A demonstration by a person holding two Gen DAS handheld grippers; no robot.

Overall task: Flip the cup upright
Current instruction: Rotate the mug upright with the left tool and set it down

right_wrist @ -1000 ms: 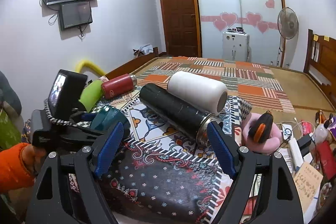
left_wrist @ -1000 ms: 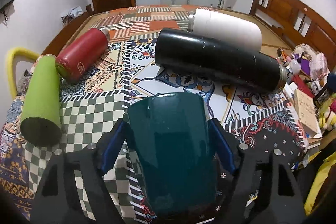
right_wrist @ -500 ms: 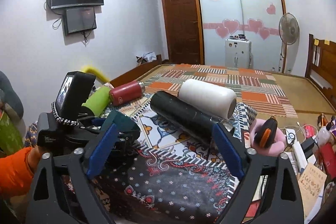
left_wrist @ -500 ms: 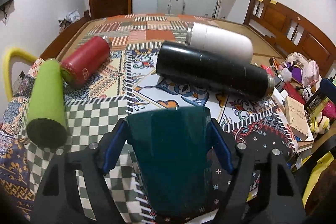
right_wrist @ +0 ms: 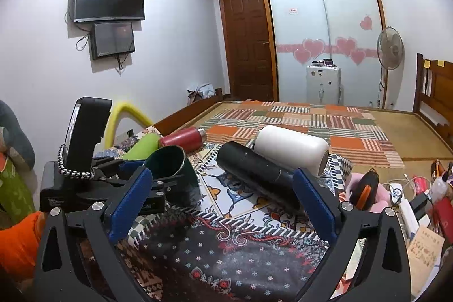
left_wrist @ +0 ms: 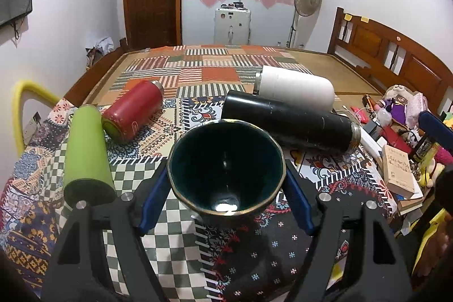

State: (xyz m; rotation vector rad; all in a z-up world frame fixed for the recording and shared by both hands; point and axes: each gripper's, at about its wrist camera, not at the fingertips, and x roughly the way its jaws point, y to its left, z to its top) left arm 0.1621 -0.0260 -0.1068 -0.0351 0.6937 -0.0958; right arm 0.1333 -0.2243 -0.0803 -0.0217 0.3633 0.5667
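A dark green cup [left_wrist: 226, 169] with a gold rim sits between the blue pads of my left gripper [left_wrist: 226, 188], which is shut on it. The cup is tilted, its mouth facing the camera and upward, held just above the patterned cloth. In the right wrist view the same cup [right_wrist: 170, 163] shows at left, tipped with its mouth up and left, in the left gripper [right_wrist: 147, 183]. My right gripper [right_wrist: 223, 205] is open and empty above the dark floral cloth, to the right of the cup.
A black flask [left_wrist: 288, 122], a white flask [left_wrist: 294, 88], a red flask [left_wrist: 133, 112] and a green flask [left_wrist: 85, 149] lie on their sides on the cloth. Books and clutter [left_wrist: 399, 171] crowd the right edge. A yellow chair back [left_wrist: 25, 95] stands at left.
The left gripper has turned the cup from bottom-up to mouth toward the camera and upward. The right gripper has risen slightly and stays open.
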